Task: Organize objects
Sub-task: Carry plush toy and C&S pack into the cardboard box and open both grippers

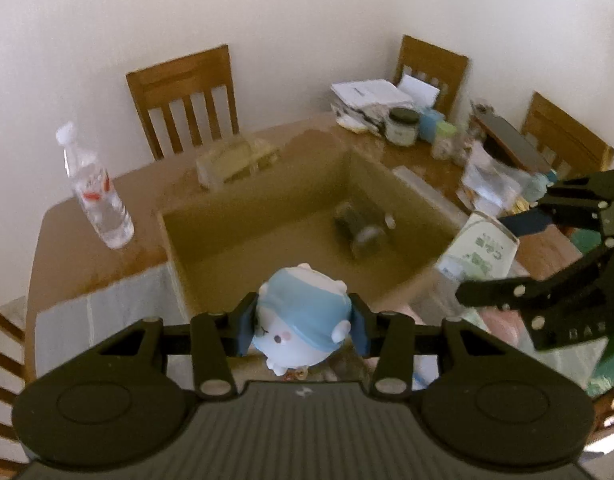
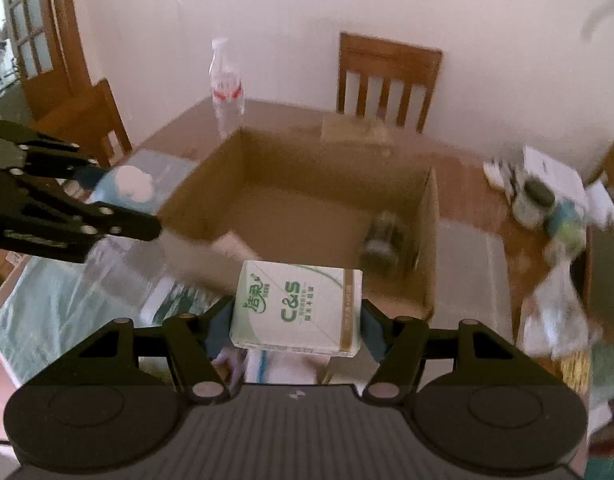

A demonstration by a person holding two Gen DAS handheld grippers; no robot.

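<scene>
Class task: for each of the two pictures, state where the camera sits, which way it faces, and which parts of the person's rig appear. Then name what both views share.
Left wrist: sits on the left gripper, facing forward and down into the open brown cardboard box; its fingers clamp a white-and-blue toy figure; the right gripper shows.
Right wrist: sits on the right gripper, facing the box; its fingers clamp a white-and-green tissue pack; the left gripper shows.
Shared: box, clear plastic water bottle, dark jar inside the box.
</scene>
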